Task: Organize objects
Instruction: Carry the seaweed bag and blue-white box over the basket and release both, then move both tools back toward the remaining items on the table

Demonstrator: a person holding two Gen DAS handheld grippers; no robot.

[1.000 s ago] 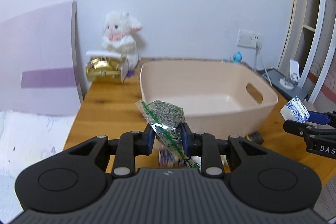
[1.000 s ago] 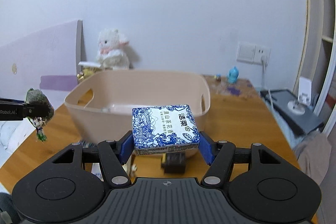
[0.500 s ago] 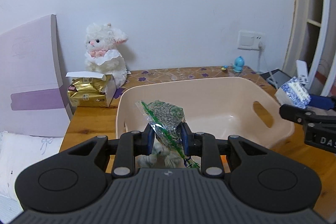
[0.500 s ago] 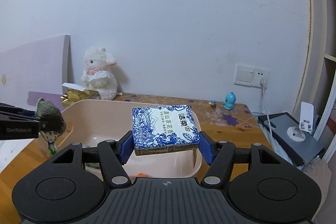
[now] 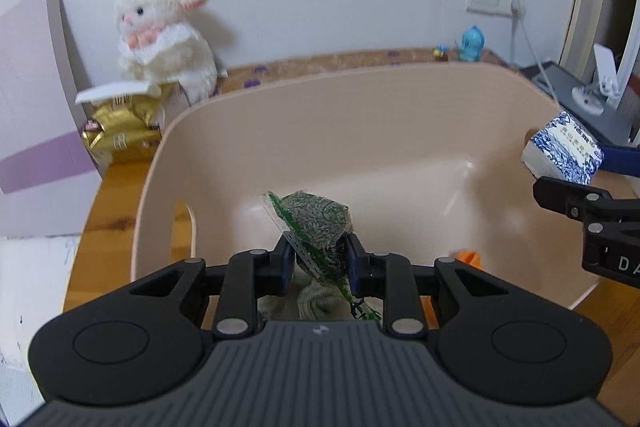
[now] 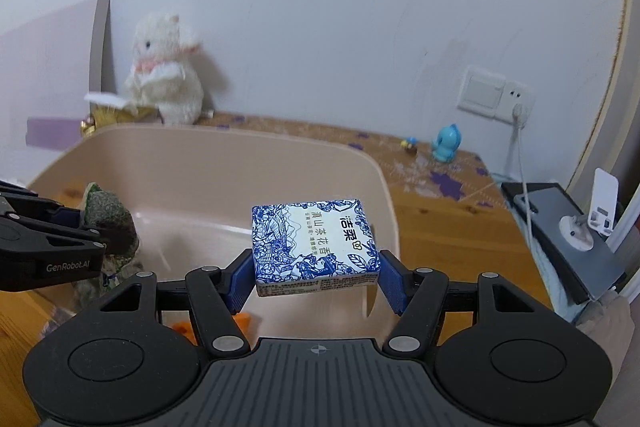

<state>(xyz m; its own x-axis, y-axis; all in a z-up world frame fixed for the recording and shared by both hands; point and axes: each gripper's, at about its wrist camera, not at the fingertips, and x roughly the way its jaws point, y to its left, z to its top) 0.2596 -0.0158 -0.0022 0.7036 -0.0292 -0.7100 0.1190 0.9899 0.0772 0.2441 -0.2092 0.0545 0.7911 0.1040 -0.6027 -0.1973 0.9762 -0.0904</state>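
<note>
Left tongs (image 5: 316,259) grip green seed packet (image 5: 316,223) above basin (image 5: 360,115) on desk (image 6: 440,227); right tongs (image 6: 316,279) clamp blue-white box (image 6: 314,247) (tilted) over basin's right rim.

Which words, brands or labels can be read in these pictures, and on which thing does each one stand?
"GenRobot.AI": on the left gripper, seen from the right wrist.
"DA", cut off by the picture's edge: on the right gripper, seen from the left wrist.
"洁柔": on the blue-and-white tissue pack.
Smaller Chinese print on the pack: too small to read surely.
Green snack bag, gold packet: print unreadable.
</note>
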